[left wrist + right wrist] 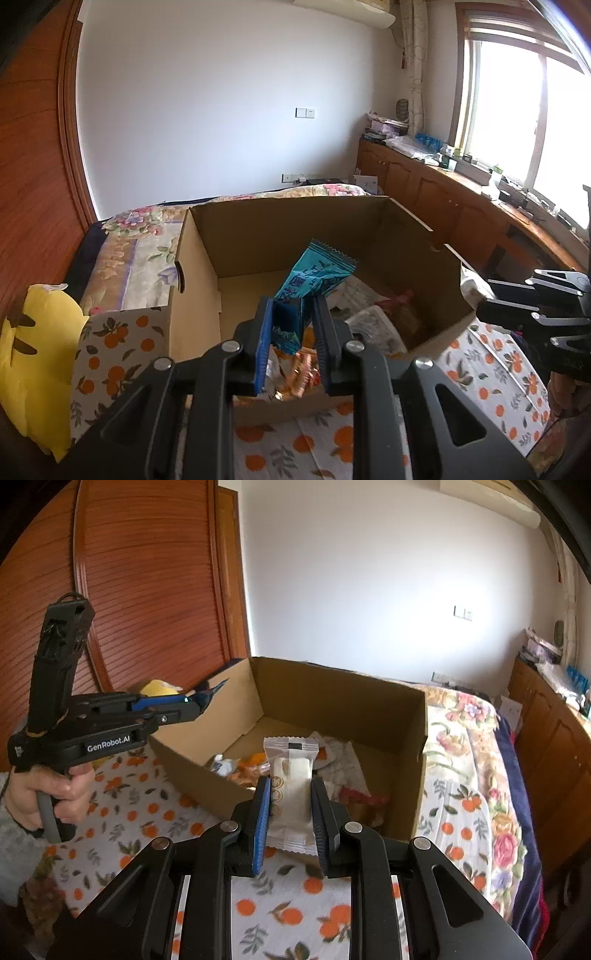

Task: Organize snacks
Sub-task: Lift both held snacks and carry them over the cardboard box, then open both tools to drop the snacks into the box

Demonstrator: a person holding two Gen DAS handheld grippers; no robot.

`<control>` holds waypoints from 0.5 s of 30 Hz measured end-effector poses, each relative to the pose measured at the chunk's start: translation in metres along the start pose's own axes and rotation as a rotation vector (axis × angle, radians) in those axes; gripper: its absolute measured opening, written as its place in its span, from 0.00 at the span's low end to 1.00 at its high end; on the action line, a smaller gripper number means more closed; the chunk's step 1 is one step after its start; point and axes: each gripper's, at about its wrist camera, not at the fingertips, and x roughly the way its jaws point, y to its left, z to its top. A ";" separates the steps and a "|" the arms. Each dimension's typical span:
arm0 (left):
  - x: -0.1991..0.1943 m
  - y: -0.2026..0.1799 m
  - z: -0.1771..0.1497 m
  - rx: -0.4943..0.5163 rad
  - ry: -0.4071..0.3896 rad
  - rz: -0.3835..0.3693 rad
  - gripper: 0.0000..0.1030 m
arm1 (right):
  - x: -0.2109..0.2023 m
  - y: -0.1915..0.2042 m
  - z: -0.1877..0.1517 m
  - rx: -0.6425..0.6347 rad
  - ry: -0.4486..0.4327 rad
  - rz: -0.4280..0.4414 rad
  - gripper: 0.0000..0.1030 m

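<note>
Black jaws of 2 hand-held grippers are seen clamped on snack packets at a cardboard box [258, 236].

Left gripper [291, 328] pinches a teal packet [317, 273] by its tail above the box; right gripper [290, 808] grips a white packet [291, 775] at the near rim. Either packet could slip and be dropped outside.

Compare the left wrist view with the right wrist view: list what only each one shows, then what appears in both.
Only the left wrist view: the left gripper shut on a teal snack packet, and the bright window.

Only the right wrist view: the right gripper shut on a white snack bar, and the hand holding the other gripper.

Both: the cardboard box, part-filled with snacks, on the orange-print cloth.
</note>
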 end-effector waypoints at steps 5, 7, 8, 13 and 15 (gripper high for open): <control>0.023 0.010 0.000 -0.006 0.023 0.009 0.19 | 0.022 -0.003 0.006 -0.009 0.016 -0.007 0.19; 0.030 0.011 -0.003 -0.006 0.032 0.009 0.19 | 0.030 -0.004 0.009 -0.012 0.017 -0.009 0.19; 0.032 0.011 -0.004 -0.005 0.034 0.010 0.19 | 0.036 -0.005 0.010 -0.017 0.017 -0.012 0.19; 0.044 0.007 -0.009 0.001 0.055 0.014 0.21 | 0.058 -0.010 0.015 -0.017 0.037 -0.022 0.19; 0.047 0.006 -0.011 0.006 0.064 0.025 0.22 | 0.066 -0.013 0.016 -0.006 0.046 -0.024 0.19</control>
